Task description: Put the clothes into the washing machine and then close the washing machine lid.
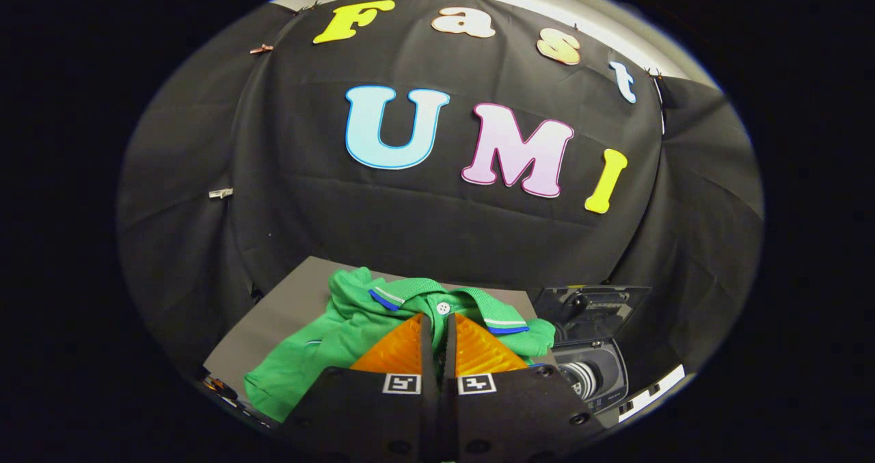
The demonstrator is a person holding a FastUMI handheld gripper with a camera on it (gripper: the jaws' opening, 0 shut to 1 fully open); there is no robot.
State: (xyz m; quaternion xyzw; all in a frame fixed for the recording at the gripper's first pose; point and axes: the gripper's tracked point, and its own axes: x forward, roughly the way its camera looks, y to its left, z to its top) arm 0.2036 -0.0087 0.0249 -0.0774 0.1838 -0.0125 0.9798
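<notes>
A green polo shirt (321, 353) with a blue-striped collar lies bunched on the grey tabletop (287, 306). Its collar and white button sit right at the fingertips. My gripper (438, 318) is closed to a narrow slit on the shirt's fabric just below the collar. Much of the shirt's middle is hidden behind the fingers. Just right of the shirt stands the small washing machine (601, 381). Its dark lid (591, 304) is raised open and the drum opening faces upward.
The black cloth wall hangs close behind the table and the washer. A white strip (653, 391) runs along the floor to the right of the washer. Small dark items (219, 386) lie at the table's near left corner.
</notes>
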